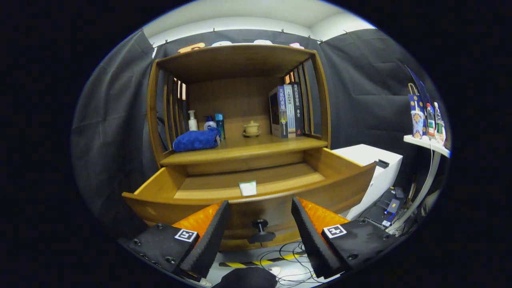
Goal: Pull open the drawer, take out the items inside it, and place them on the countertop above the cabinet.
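Drawer: the drawer (256,188) stands pulled out from the wooden cabinet (236,116), its front panel just ahead of the fingers, the black knob (261,231) low between them.
Gripper: the gripper (260,228) is released, jaws spread wide and holding nothing; the knob sits in the gap, touching neither finger.
Item inside: a small white and green card or packet (248,187) lies on the drawer floor near the front panel, about the middle. Whether it is flat or boxed is hard to tell.
Countertop: the countertop (240,150) above the drawer carries a blue cloth (196,140) at the left, bottles (206,122) behind it, a small lidded pot (252,129) in the middle and books (286,110) at the right.
Step in hand: probably the reach into the drawer, since it looks open enough.
Risk, front panel: fingers coming in low could strike the panel or knob and push the drawer shut.
Risk, grasp: a thin item lying flat may slide along the floor or slip from the pads.
Risk, placing: the free strip of countertop is at the near edge; a careless set-down could bump the pot or drop the item back into the drawer.
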Demonstrator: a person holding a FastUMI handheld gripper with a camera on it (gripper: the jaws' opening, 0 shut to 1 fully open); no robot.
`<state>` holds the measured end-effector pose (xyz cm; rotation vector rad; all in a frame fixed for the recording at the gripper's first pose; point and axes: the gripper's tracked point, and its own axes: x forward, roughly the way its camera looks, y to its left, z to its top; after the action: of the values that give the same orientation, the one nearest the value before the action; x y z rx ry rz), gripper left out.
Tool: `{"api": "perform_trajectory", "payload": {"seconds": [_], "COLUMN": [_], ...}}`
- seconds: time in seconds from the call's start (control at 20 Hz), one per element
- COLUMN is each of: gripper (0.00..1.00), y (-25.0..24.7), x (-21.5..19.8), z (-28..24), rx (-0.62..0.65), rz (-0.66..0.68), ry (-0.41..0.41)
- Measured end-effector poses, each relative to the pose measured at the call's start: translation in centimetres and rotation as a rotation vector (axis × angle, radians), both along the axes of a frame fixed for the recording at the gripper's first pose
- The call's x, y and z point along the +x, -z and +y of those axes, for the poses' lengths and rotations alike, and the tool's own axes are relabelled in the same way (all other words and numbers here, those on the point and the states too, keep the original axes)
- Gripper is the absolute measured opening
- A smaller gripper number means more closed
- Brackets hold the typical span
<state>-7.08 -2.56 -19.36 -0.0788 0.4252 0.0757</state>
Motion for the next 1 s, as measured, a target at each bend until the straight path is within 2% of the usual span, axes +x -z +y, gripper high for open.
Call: {"api": "perform_trajectory", "payload": {"seconds": [0.45,0.5,0.65,0.8,1.0], "gripper": [0.99,0.99,0.99,0.99,1.00], "y": [-3.8,-3.4,-2.0,-0.6,3.2], "x": [6.8,7.5,9.2,11.6,13.2], "z": [2.9,2.8,5.1,5.4,6.6], "rx": [0.054,0.052,0.038,-0.073,-0.133], "rz": [-0.038,-0.003,0.109,0.169,0.318], "ry": [-0.025,0.002,-0.076,-0.111,-0.162]}}
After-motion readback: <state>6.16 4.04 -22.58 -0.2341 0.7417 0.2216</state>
